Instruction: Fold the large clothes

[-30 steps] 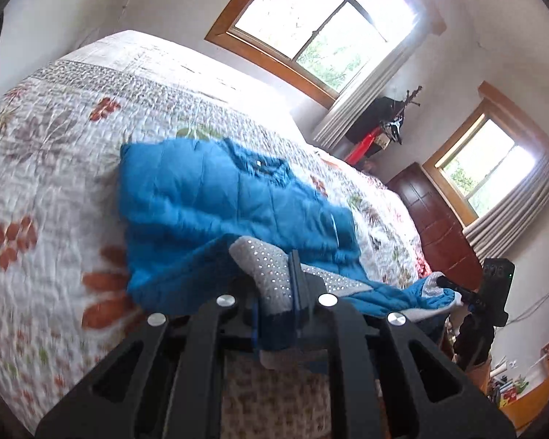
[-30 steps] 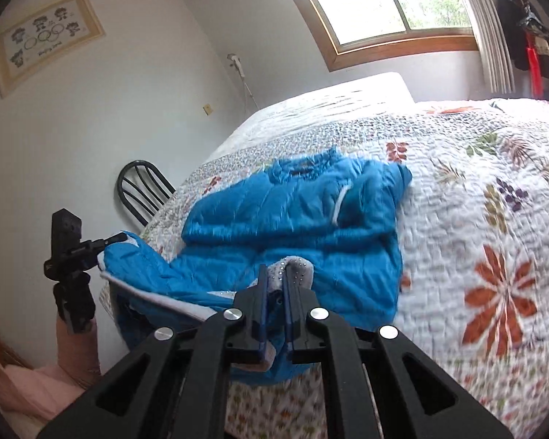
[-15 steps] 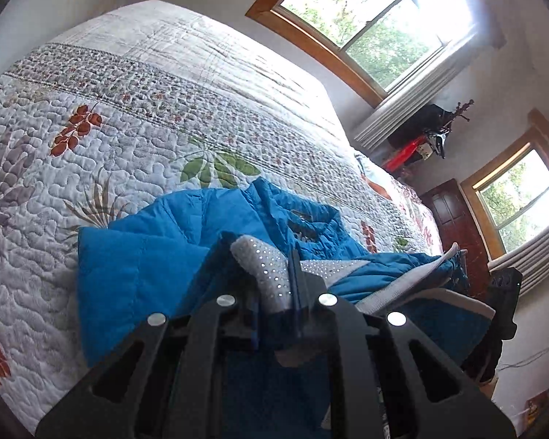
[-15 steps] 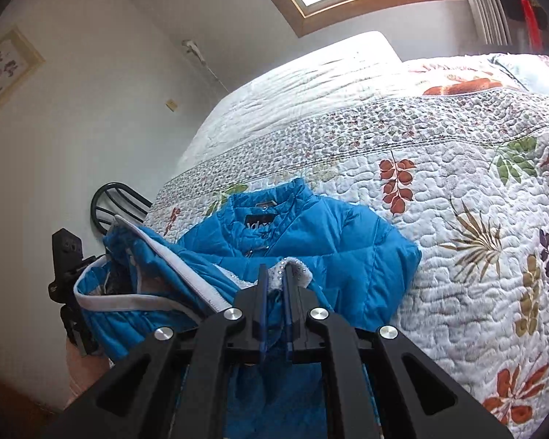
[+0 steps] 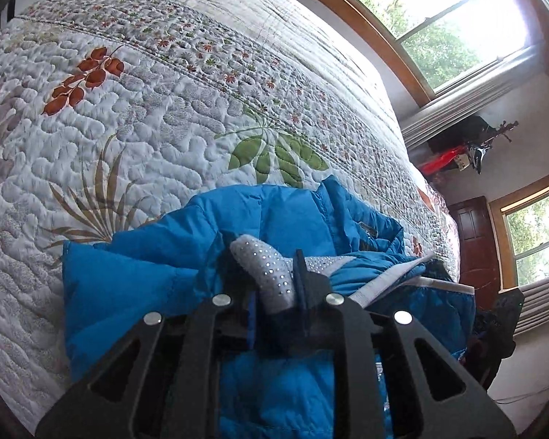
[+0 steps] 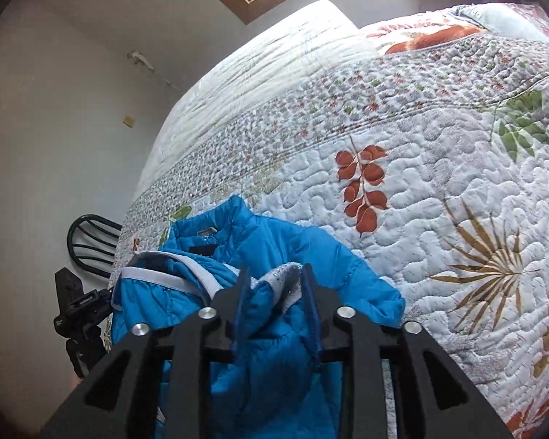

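A blue quilted jacket point(image 5: 157, 278) lies on the floral quilt, its bottom part folded up over the body toward the collar point(image 5: 369, 226). My left gripper point(image 5: 274, 285) is shut on the jacket's grey studded hem point(image 5: 271, 270). In the right wrist view the jacket point(image 6: 311, 256) lies below me. My right gripper point(image 6: 274, 292) has its fingers parted, with the grey hem point(image 6: 285, 278) and blue fabric loose between them. The other gripper shows at the left edge point(image 6: 77, 307).
The quilted bed point(image 5: 164, 117) stretches far ahead of both grippers. A black chair point(image 6: 91, 241) stands by the wall at the bed's left side. Windows point(image 5: 439, 18), a dark wooden door point(image 5: 475, 241) and hanging clothes point(image 5: 457, 146) are at the far right.
Both grippers carried the jacket's hem forward over its body toward the collar and lowered it. The right gripper's fingers, shut on the hem before, have now parted.
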Demonstrator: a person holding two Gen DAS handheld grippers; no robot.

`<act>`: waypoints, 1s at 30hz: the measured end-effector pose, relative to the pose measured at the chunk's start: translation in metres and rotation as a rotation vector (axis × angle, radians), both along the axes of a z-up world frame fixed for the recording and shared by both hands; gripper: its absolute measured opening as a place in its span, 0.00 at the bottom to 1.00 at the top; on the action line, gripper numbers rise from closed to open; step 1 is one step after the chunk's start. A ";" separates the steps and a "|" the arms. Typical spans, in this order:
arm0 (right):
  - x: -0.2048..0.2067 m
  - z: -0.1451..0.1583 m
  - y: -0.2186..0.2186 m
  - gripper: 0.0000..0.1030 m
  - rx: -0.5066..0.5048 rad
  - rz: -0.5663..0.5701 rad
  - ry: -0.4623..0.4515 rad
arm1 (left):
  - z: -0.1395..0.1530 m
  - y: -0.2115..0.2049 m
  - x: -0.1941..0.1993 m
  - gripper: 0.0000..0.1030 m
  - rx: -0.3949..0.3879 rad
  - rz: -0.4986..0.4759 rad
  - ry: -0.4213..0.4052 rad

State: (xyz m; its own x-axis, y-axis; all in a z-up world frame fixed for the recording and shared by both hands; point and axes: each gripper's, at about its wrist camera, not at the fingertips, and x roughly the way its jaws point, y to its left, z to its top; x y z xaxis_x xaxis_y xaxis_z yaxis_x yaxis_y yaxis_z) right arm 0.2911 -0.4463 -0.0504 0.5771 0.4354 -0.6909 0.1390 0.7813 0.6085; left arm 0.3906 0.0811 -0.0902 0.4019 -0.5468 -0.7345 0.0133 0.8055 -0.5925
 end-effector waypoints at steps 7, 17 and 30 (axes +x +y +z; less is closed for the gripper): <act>-0.041 0.009 0.004 0.55 0.038 0.079 -0.075 | 0.027 0.031 -0.034 0.49 -0.080 0.009 -0.058; -0.040 -0.010 0.061 0.61 -0.183 0.121 -0.012 | 0.024 0.016 -0.079 0.68 0.292 -0.149 -0.250; -0.035 -0.018 0.059 0.62 -0.197 0.003 0.054 | 0.003 -0.005 -0.081 0.37 0.336 -0.203 -0.328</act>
